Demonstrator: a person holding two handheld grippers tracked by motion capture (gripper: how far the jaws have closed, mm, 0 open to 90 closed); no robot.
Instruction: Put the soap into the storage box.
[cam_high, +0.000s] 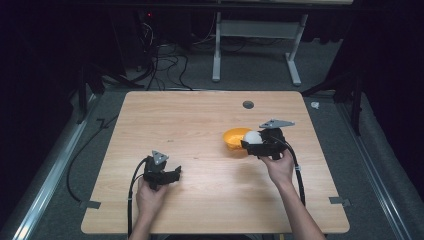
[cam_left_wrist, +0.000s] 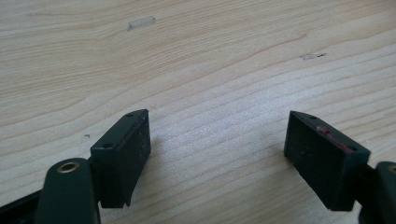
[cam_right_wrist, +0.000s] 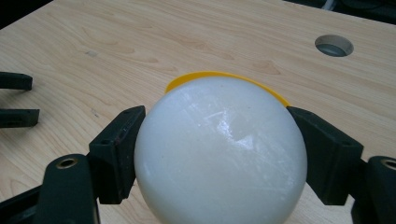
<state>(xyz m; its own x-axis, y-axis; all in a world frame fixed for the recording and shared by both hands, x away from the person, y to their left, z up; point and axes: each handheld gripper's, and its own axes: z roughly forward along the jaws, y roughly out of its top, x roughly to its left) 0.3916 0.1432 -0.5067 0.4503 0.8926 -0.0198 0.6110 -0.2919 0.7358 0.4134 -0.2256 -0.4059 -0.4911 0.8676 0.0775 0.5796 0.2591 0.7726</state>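
Your right tongs (cam_right_wrist: 219, 154) clamp the white ball (cam_right_wrist: 219, 154) just short of the yellow bowl (cam_high: 235, 138), toward the tabletop's (cam_high: 200, 130) right edge; left tongs (cam_left_wrist: 217, 154) gape, idle.

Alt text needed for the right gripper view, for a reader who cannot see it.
A white ball sits clamped between the right gripper's two black jaws, with the rim of a yellow bowl peeking out behind it. Beyond lies a wooden table with a round hole.
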